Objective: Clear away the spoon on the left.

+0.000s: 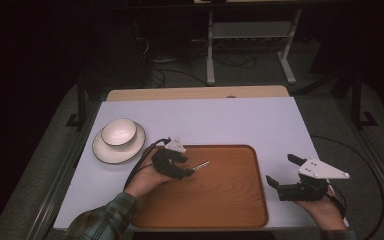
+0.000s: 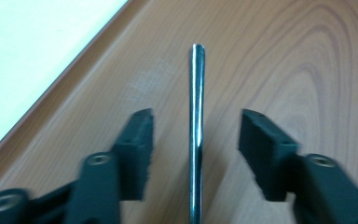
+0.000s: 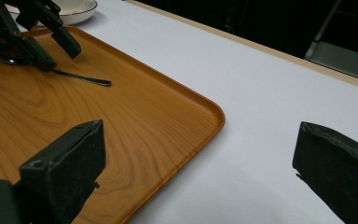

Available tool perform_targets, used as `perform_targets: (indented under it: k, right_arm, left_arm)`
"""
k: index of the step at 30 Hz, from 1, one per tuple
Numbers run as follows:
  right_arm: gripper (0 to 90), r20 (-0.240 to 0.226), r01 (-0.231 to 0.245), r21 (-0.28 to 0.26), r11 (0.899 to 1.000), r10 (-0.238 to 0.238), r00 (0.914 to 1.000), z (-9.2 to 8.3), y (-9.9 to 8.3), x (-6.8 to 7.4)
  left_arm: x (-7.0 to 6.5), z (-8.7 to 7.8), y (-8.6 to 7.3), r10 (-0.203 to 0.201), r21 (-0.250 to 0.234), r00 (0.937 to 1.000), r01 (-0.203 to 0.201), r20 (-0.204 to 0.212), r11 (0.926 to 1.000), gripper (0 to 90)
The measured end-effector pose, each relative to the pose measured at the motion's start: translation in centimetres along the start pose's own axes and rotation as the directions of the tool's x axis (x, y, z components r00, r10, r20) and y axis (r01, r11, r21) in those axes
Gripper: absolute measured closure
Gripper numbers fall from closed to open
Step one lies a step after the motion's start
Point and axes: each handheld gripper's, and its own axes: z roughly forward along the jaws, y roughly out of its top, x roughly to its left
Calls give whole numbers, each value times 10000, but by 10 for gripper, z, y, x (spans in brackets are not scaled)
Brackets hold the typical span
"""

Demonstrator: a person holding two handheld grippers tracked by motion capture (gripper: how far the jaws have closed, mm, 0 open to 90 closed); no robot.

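A metal spoon (image 1: pixel 201 165) lies on the wooden tray (image 1: pixel 220 200), near its upper left part. My left gripper (image 1: pixel 186 166) is low over the tray and open. In the left gripper view the spoon's handle (image 2: pixel 196 116) runs straight between the jaws with a gap on each side, and the pads (image 2: pixel 137 144) do not touch it. The right gripper view shows the handle (image 3: pixel 84 78) sticking out from under the left gripper (image 3: pixel 61 58). My right gripper (image 1: pixel 280 168) hovers open beside the tray's right edge, nothing between its jaws.
A white bowl (image 1: pixel 118 131) sits on a white plate (image 1: pixel 105 150) at the table's left, behind the tray's corner. The pale table top (image 1: pixel 205 120) stretches behind and to the right of the tray. Cables trail off both grippers.
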Motion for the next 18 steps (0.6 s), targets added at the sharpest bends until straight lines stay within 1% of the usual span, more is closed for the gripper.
perform_targets:
  k: [2, 4, 8, 11, 18]
  right_arm:
    - [18, 25, 5, -57, 10000, -4, 10000, -1, 0, -1]
    - [19, 22, 20, -33, 10000, -20, 10000, -2, 0, 0]
    - [19, 19, 18, -10, 10000, -18, 10000, -2, -1, 1]
    - [19, 24, 23, -20, 10000, -23, 10000, -2, 0, 1]
    - [18, 17, 46, -11, 10000, -46, 10000, -1, 1, 1]
  left_arm:
    - [0, -1, -1, -37, 12, 9999, 38, -114, 10000, 340]
    - [1, -2, -1, -49, -54, 9999, 48, -107, 10000, 288]
    - [0, -7, -1, -125, -330, 9998, 120, -139, 9994, 208]
    - [0, -11, -2, -41, -495, 9997, 30, -226, 9988, 181]
    - [-2, -23, -7, -149, -978, 9997, 129, -202, 9951, 181]
